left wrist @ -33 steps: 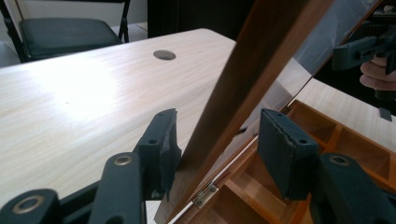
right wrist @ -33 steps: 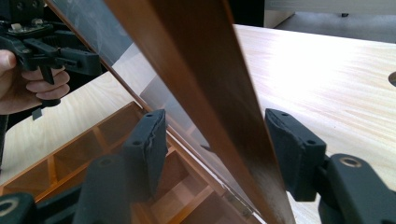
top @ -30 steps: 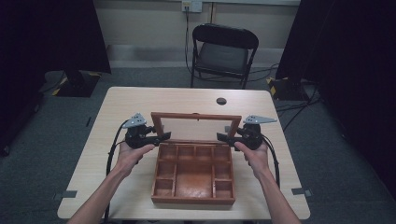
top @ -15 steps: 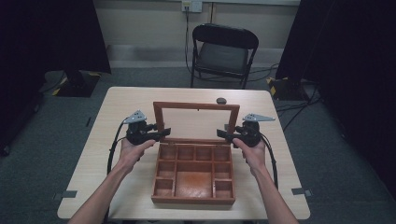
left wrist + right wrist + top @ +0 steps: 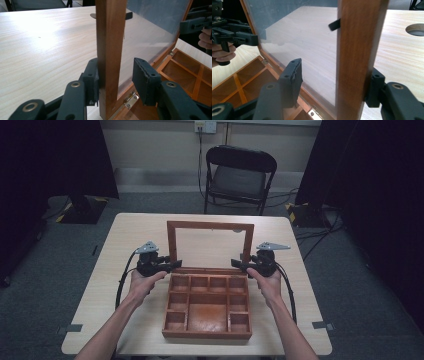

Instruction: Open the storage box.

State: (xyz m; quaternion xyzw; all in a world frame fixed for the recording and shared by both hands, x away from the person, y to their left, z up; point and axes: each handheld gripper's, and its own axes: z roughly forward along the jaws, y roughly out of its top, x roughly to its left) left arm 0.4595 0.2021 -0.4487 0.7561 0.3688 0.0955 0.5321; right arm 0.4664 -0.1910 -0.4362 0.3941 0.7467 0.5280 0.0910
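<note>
A wooden box [image 5: 207, 307] with several empty compartments lies open on the table. Its glass-paned lid [image 5: 210, 226] stands upright at the far edge. My left gripper [image 5: 172, 265] is open astride the lid's left post [image 5: 110, 50]: one pad touches the wood, and the other stands a gap away on the glass side. My right gripper [image 5: 237, 264] is open astride the right post [image 5: 358, 50] in the same way, its outer pad against the wood. Brass hinges [image 5: 130, 99] show at the lid's base. The right gripper appears far off in the left gripper view, and the left one in the right gripper view.
The light wooden table [image 5: 125, 250] has bare room on both sides of the box and behind the lid. A round dark hole [image 5: 415, 29] sits in the tabletop beyond the lid. A black folding chair [image 5: 240, 175] stands past the far edge.
The lid has swung up from a low tilt to upright. Both grippers stayed at the lid's lower corners and shifted slightly with it.
</note>
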